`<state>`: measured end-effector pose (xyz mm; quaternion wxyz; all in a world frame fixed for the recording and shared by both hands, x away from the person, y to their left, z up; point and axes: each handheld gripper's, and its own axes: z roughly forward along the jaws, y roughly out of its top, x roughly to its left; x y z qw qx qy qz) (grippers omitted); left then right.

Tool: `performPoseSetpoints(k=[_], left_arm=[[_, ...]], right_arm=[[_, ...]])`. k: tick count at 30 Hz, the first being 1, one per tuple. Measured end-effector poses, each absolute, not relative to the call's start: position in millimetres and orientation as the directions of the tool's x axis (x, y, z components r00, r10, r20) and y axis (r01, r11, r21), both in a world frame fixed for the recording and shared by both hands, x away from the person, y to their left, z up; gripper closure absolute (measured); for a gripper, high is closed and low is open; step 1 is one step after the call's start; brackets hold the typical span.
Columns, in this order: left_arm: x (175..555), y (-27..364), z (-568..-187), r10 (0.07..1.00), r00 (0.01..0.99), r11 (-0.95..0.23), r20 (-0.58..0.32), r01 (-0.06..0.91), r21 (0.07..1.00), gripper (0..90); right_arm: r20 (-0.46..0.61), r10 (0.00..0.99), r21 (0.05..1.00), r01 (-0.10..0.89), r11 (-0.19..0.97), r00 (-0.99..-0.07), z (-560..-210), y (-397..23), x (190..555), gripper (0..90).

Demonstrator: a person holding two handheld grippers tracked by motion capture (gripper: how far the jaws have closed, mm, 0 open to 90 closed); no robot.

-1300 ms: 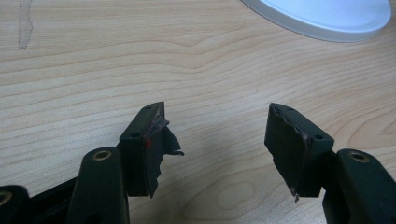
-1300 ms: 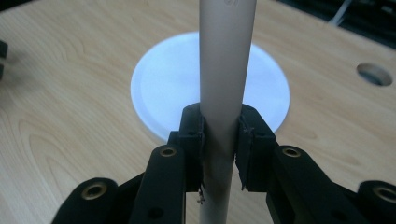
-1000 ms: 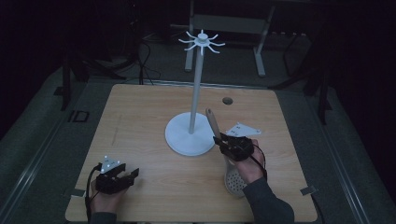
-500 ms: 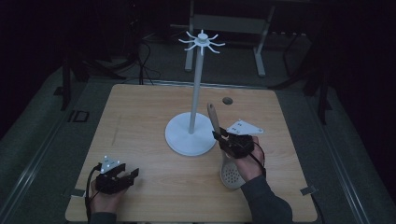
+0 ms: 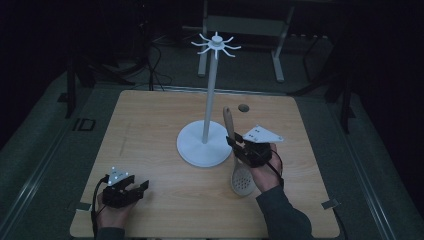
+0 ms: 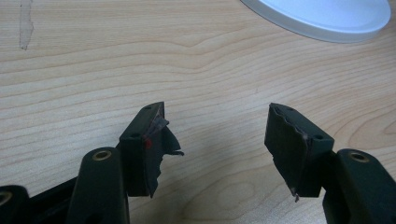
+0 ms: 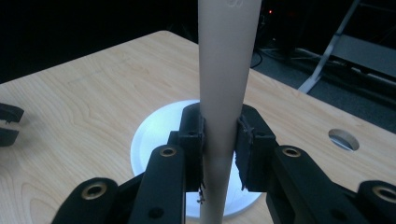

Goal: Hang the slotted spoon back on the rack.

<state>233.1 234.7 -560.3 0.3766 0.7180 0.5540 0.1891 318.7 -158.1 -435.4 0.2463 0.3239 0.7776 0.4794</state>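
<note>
right gripper [image 5: 234,144] pinching beige slotted spoon [image 5: 242,178] handle, tilting | left gripper [image 6: 217,140] jaws spread, idling | high view showing hook stand [image 5: 214,95]

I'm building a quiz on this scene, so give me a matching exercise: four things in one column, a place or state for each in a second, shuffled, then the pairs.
Things:
1. left gripper
2. right gripper
3. white stand
4. slotted spoon

States:
A. upright at the table's middle, hooks at the top
B. open, low over bare wood
C. handle clamped, pointing up
D. shut on a handle

Pairs: 1-B, 2-D, 3-A, 4-C
</note>
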Motion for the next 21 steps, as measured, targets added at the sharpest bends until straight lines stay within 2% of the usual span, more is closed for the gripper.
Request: performPoseSetpoints(k=[21], left_arm=[[233,234,-561,0.938,0.315,-0.103,-0.146,0.655,0.749,39.1]], right_arm=[[-0.078,0.739,0.931,0.215,0.293,-0.669,-424,-157,319,74.0]])
